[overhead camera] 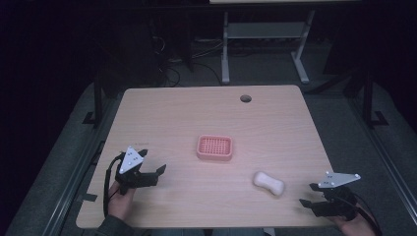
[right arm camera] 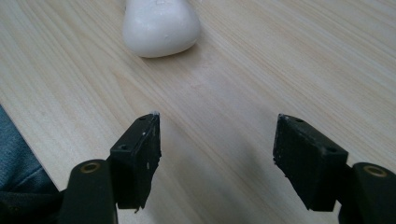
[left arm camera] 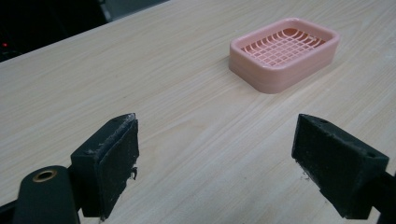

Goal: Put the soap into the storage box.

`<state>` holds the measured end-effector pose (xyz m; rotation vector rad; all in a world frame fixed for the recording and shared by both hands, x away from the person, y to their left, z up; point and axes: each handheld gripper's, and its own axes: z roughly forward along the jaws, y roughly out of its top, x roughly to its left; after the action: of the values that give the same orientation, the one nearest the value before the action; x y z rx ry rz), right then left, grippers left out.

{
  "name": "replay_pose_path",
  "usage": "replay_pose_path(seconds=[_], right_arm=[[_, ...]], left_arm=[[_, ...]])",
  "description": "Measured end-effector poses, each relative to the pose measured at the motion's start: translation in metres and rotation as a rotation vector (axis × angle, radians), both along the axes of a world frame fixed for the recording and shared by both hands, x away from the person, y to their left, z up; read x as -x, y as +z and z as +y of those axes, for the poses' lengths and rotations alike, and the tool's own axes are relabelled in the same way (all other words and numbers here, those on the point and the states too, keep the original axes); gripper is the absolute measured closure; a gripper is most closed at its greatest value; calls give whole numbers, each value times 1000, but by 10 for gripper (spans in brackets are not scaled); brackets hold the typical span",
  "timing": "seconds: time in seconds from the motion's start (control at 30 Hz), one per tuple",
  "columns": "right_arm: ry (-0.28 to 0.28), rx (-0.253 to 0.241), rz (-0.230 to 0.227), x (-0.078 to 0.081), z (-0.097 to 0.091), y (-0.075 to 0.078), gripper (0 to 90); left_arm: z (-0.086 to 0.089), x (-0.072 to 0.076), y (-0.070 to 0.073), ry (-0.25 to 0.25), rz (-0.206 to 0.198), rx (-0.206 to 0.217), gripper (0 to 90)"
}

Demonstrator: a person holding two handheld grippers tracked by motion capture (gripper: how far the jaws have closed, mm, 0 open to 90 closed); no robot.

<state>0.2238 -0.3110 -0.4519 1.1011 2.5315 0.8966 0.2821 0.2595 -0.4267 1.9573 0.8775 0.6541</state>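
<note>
A pink soap dish [overhead camera: 214,147] with a grid floor sits empty near the middle of the wooden table [overhead camera: 196,113]. In the left gripper view the dish [left arm camera: 284,52] lies ahead to the right. A white bar of soap [overhead camera: 268,183] lies to the dish's front right; the right gripper view shows one end of the soap [right arm camera: 160,28] just ahead. My left gripper [overhead camera: 160,169] rests at the table's front left, open, its jaws [left arm camera: 217,163] empty. My right gripper [overhead camera: 309,194] sits at the front right, a short way from the soap, open with nothing between its jaws [right arm camera: 217,158].
A round cable hole [overhead camera: 245,98] is in the table's far side. Beyond the table stand the legs of another desk [overhead camera: 225,49] on a dark floor. Bare wood lies around the dish and soap.
</note>
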Motion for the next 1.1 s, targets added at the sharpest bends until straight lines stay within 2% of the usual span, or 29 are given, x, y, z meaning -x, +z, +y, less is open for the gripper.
replay_pose_path(seconds=[1.1], right_arm=[[65,21,-29,-1,17,6,309]], left_arm=[[-1,0,1,-3,-2,-3,146]])
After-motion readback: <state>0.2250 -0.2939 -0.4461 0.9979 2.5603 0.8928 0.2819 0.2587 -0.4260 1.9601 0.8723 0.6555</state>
